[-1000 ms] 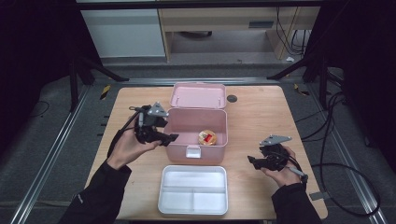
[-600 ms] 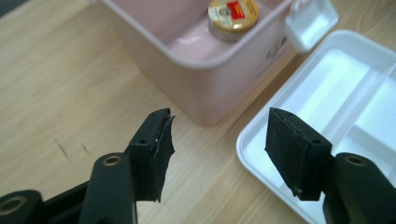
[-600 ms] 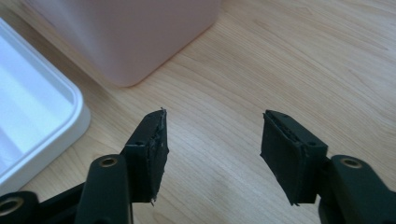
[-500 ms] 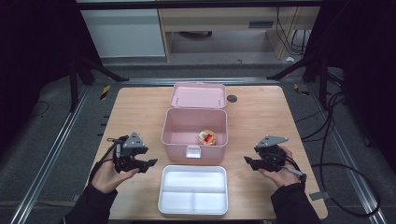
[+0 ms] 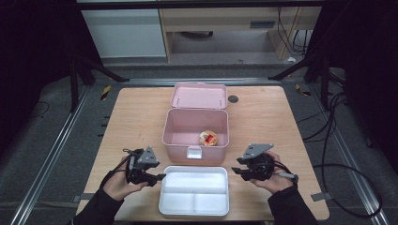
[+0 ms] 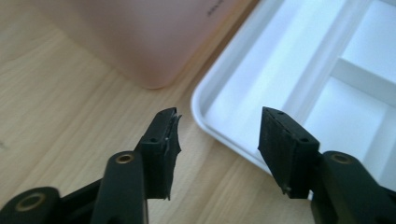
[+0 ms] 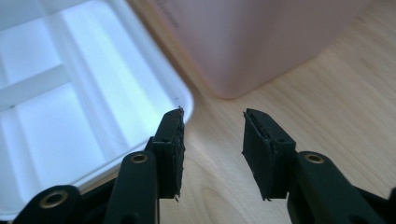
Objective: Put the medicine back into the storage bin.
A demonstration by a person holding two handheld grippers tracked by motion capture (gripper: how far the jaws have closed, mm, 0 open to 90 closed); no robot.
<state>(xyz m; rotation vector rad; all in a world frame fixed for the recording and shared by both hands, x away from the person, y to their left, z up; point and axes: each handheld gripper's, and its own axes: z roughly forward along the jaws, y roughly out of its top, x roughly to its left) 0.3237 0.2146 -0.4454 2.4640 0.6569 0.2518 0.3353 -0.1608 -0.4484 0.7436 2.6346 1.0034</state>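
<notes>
Flanking white tray (image 5: 194, 197) — hand-held grippers (image 5: 157, 177) half-open, empty

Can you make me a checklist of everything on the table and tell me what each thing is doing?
Surface: wooden table, bare wood around the things.
Job's things: white tray with dividers, nothing in it, at the near edge; pink box behind it, lid folded back.
Clutter: a small red and yellow thing inside the pink box; a dark round spot on the table by the lid.
Grippers: left gripper at the tray's left edge, jaws have just been closing, tray rim between them but not pinched; right gripper beside the tray's right edge, jaws have just been closing, nothing between them.
Cables: black cables on the floor to the right.
Surroundings: cabinets behind the table.
</notes>
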